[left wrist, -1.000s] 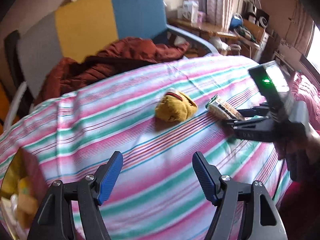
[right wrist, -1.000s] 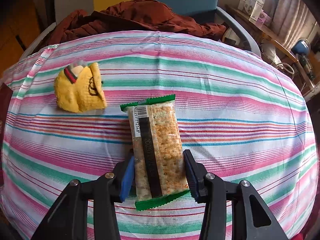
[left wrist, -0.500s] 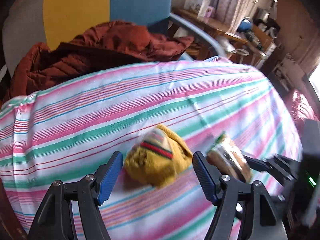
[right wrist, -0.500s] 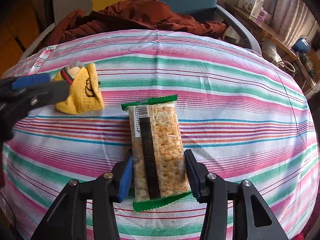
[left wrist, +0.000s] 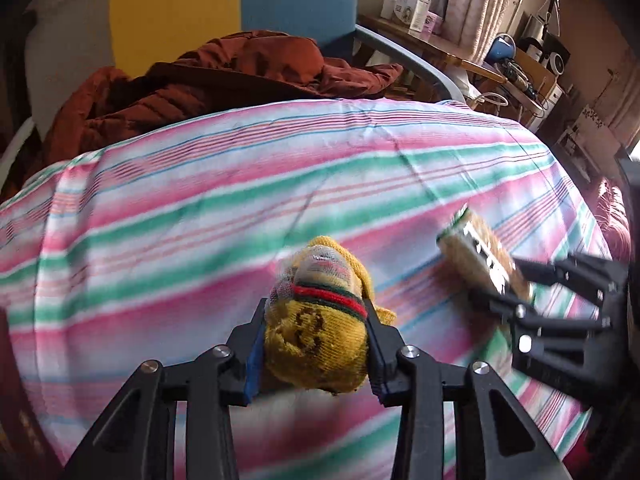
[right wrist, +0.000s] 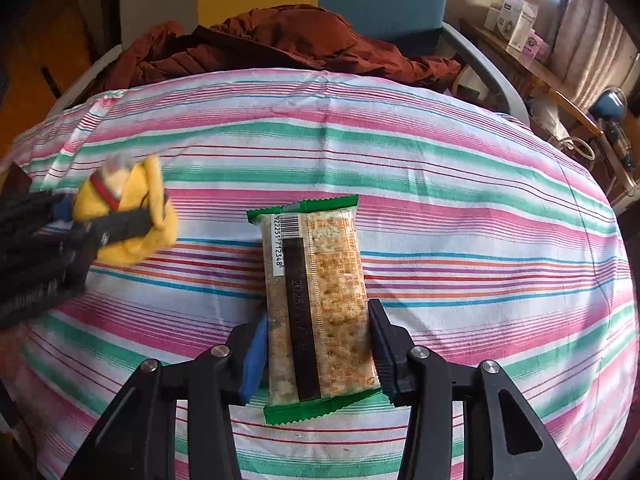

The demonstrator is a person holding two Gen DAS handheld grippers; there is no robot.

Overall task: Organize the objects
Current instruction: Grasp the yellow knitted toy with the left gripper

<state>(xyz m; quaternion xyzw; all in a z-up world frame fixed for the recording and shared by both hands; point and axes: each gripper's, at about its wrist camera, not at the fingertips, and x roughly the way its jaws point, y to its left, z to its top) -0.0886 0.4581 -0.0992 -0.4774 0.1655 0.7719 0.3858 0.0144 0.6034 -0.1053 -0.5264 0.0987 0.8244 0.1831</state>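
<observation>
Yellow sock (left wrist: 316,344) just clamped by closing left jaws; right jaws grip cracker packet (right wrist: 318,300).

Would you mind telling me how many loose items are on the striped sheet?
2: a yellow sock between the left gripper's jaws, and a cracker packet between the right gripper's jaws, beside it.

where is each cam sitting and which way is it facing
Left wrist: on the left gripper, looking down along its fingers, jaws just closed on the yellow sock; right gripper at right.
Right wrist: on the right gripper, looking down at the cracker pack it grips; left gripper at left.
Shared: sock, pack, striped cloth, red jacket.
</observation>
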